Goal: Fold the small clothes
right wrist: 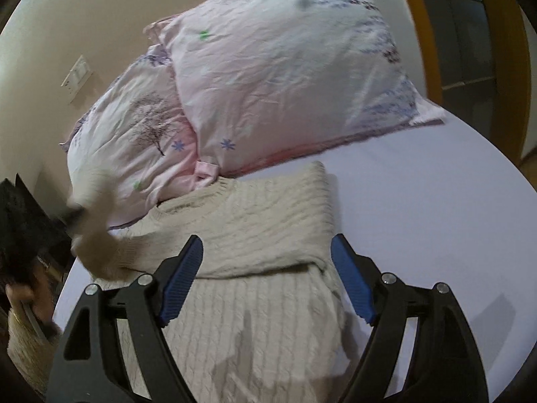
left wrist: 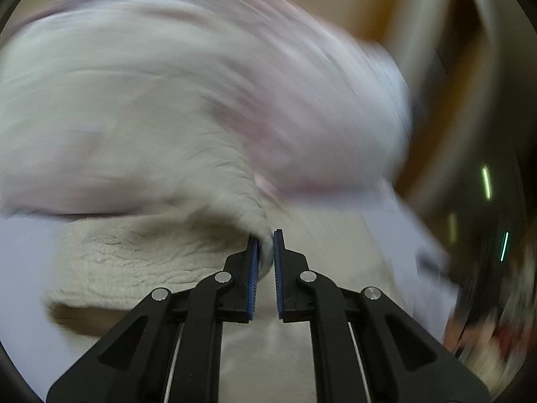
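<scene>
A cream cable-knit sweater (right wrist: 255,235) lies on a lavender bed sheet (right wrist: 436,218), its top part folded over its body. My left gripper (left wrist: 265,238) is shut on a bunched piece of the sweater (left wrist: 231,181), likely a sleeve, and holds it lifted; this view is motion-blurred. In the right wrist view that lifted sleeve (right wrist: 100,231) shows blurred at the left. My right gripper (right wrist: 266,252) is open and empty, hovering just above the sweater's folded middle.
Two pink floral pillows (right wrist: 268,77) lie at the head of the bed against a beige wall (right wrist: 67,16). A wooden door frame (right wrist: 423,33) stands at the right. A dark object (right wrist: 20,221) sits past the bed's left edge.
</scene>
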### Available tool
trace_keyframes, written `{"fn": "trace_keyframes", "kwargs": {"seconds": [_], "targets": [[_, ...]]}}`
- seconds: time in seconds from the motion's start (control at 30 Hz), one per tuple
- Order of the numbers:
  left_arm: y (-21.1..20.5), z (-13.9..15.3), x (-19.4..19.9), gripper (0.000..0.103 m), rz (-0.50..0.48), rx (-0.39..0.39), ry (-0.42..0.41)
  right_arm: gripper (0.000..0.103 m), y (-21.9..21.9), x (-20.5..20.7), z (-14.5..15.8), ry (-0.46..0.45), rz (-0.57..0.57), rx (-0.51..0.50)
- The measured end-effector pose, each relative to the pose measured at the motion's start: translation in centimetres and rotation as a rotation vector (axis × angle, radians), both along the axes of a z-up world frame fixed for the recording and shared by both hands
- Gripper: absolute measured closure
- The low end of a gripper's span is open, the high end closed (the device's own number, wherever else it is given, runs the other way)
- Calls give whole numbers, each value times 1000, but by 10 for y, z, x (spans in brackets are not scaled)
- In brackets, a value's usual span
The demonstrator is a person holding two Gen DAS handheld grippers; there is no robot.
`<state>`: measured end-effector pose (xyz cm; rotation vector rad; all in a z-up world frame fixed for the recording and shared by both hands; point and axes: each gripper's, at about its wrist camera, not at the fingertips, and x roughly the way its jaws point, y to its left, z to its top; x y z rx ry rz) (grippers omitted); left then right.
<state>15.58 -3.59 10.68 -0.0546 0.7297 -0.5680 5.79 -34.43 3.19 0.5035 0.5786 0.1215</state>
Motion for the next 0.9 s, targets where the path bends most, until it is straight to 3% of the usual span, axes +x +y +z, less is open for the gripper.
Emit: {"fn": "trace_keyframes", "kwargs": {"seconds": [0.07,0.13,0.27,0.43,0.5,0.57,0.73,0.9], "targets": [[-42,-26,-12,96,-118,59,72,25,-9,-11,-1,18,7,26],[-34,-34,-27,96,-123,68,76,24,-18,-26,-1,14,12,24],[37,-27,-62,92,-48,29,74,20,-30,-58,-6,25,59,50],[139,-34,-114,62,102,-18,156,21,-31,-105,-32,90,286,264],[173,-46,-144,56,108,-76,244,25,-25,-125,-42,136,359,304],[201,-64,-175,55,115,-145,325,27,-17,-143,-54,211,399,314],[219,-100,-216,55,132,-210,441,38,-3,-149,-96,374,405,414],[218,-130,-219,55,144,-328,504,51,5,-136,-125,390,433,586]]}}
